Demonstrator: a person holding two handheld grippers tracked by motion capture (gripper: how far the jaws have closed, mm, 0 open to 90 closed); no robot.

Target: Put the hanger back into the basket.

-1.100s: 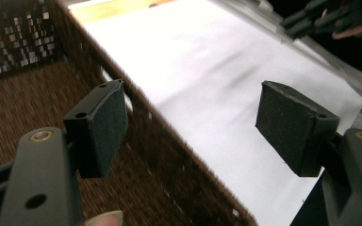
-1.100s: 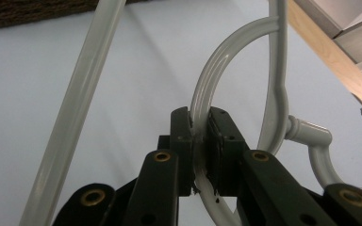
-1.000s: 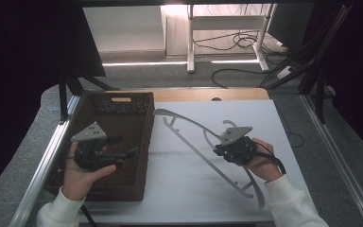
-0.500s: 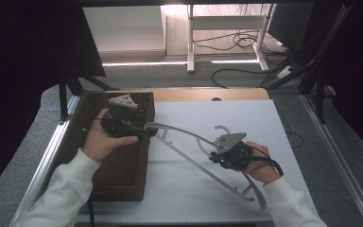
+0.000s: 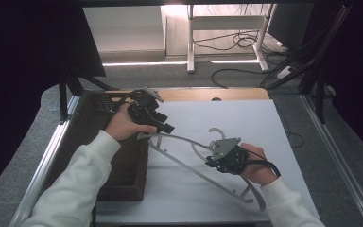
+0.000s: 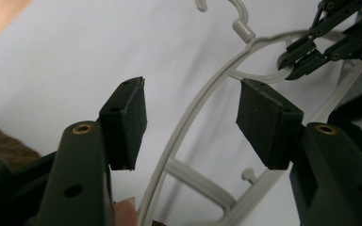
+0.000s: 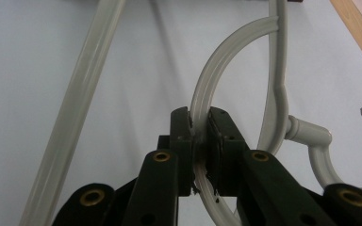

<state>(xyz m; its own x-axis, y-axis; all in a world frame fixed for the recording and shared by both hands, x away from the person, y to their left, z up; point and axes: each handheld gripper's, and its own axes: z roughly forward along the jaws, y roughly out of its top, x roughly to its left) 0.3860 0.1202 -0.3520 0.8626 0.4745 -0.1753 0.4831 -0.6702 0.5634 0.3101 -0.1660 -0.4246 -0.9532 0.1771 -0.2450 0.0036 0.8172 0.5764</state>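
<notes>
1. Two claws over a white table (image 5: 264, 123), one grey plastic hanger (image 5: 189, 165) lying flat between them.
2. Right claw (image 7: 199, 127): clamped tight on hanger's curved inner rib, hook just right of it.
3. Left claw (image 6: 191, 125): spread wide, hanger's arm passing between pads, untouched.
4. Behind left claw: dark wicker basket (image 5: 123, 175).

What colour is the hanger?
Pale grey, plain plastic. The hanger shows best in the right gripper view, pinched between the jaws.
</notes>
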